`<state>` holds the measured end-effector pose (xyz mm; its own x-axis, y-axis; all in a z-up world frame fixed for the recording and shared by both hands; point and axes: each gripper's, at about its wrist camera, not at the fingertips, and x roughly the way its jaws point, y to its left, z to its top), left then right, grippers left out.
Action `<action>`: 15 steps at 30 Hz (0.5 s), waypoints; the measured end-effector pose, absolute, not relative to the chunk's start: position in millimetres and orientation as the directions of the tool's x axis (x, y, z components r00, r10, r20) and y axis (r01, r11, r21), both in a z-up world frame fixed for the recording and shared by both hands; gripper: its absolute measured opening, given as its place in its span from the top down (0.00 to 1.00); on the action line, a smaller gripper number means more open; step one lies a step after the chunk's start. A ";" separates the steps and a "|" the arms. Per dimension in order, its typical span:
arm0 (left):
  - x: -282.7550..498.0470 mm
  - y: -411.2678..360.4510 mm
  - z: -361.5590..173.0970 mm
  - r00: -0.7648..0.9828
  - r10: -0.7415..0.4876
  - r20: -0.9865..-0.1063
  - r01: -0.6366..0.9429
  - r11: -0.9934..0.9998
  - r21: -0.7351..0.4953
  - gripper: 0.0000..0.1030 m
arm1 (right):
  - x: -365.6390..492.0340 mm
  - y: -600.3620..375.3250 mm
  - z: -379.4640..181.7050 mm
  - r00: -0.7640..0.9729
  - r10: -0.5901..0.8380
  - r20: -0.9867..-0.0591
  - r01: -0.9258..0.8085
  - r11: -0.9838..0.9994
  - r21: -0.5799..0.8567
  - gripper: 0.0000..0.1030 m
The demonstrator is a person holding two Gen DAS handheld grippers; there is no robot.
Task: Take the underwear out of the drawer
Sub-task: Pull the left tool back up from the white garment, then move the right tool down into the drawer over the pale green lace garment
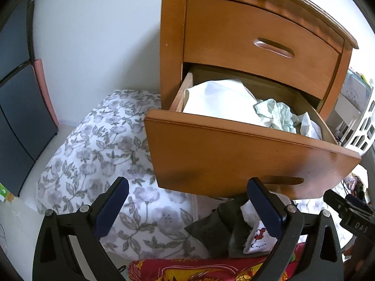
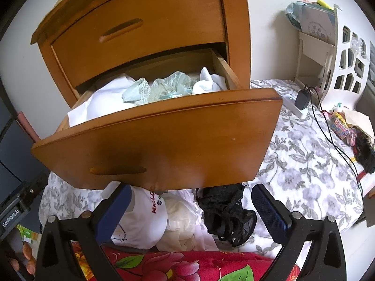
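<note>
Black lace underwear lies crumpled — below curved wooden drawer.

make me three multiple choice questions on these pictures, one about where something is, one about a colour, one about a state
1. Where is the black lace garment?
A in the upper drawer
B on the bed below the open drawer
C in the white rack

2. What colour is the lacy underwear in the open drawer?
A pale green
B red
C black

3. How is the right gripper?
A shut on cloth
B open and empty
C out of view

Answers: 1 B, it lies on the floral cover under the drawer front. 2 A, mint lace between white cloths. 3 B, its pads stand apart, holding nothing.
</note>
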<state>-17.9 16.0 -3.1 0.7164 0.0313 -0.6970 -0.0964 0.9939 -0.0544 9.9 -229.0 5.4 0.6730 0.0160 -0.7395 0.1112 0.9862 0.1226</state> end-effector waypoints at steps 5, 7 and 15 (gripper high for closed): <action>-17.3 10.7 -8.1 0.708 0.045 -0.705 -0.090 0.996 -0.027 0.02 | 8.8 -229.0 8.7 0.686 0.027 -0.727 0.102 0.986 0.133 0.00; -15.9 5.7 -9.8 0.703 0.038 -0.710 -0.067 0.998 -0.013 0.02 | 9.0 -228.5 10.4 0.691 0.035 -0.722 0.092 0.986 0.136 0.00; -14.9 4.0 -10.8 0.702 0.030 -0.711 -0.051 0.999 -0.009 0.02 | 15.0 -223.2 13.5 0.677 0.137 -0.723 -0.001 0.983 0.185 0.00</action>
<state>-14.9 4.0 -10.8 0.7025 0.0295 -0.7111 -0.0515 0.9986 -0.0094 15.0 -223.2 13.5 0.6774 0.1369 -0.7228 -0.0010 0.9827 0.1852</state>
